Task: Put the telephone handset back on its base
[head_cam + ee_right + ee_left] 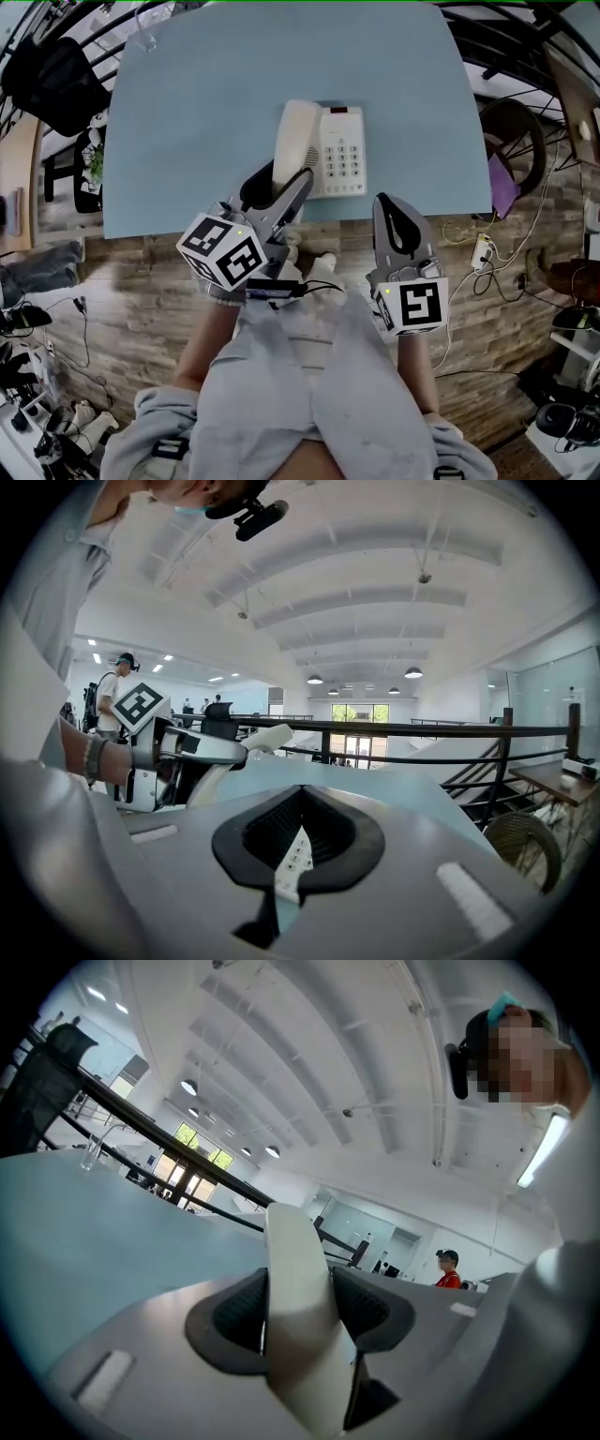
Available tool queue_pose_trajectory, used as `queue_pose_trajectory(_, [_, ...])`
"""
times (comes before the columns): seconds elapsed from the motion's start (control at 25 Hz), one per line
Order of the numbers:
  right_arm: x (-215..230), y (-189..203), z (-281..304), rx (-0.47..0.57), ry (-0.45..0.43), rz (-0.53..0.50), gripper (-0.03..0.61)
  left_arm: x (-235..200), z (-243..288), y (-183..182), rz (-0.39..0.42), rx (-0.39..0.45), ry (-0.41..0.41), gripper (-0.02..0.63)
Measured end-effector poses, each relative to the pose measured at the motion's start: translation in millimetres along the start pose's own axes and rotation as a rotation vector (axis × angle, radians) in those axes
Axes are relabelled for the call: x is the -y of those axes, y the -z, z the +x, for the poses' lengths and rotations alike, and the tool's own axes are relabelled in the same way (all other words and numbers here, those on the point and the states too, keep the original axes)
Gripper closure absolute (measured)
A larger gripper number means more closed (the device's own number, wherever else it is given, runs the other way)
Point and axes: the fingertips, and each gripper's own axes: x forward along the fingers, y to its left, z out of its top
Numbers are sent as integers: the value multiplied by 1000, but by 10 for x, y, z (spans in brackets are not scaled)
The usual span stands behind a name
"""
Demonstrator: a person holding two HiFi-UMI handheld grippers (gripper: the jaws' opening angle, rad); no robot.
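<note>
The left gripper is clamped on the lower end of the handset, which is tilted over the left side of the base and apparently not yet seated or released, while the right gripper idles closed and empty.

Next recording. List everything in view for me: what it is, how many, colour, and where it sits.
table: one, light blue, centre of the head view
telephone base: one, white with a keypad, on the table by its near edge
handset: one, cream, along the base's left side, lower end gripped
glass: one, clear, table's far left corner
chair: one, black, off the table's far left
cloth: one, purple, right of the table
power strip: one, white, on the wooden floor at right
left gripper: grey, shut on the handset
right gripper: grey, jaws together, empty, at the table's near edge
</note>
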Motion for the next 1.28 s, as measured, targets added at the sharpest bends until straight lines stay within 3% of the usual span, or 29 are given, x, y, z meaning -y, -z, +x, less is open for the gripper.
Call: queue_pose_trajectory(1.28, [178,346,114,-89,-52,17,575,-695,561,658,-115,-101,-248,397])
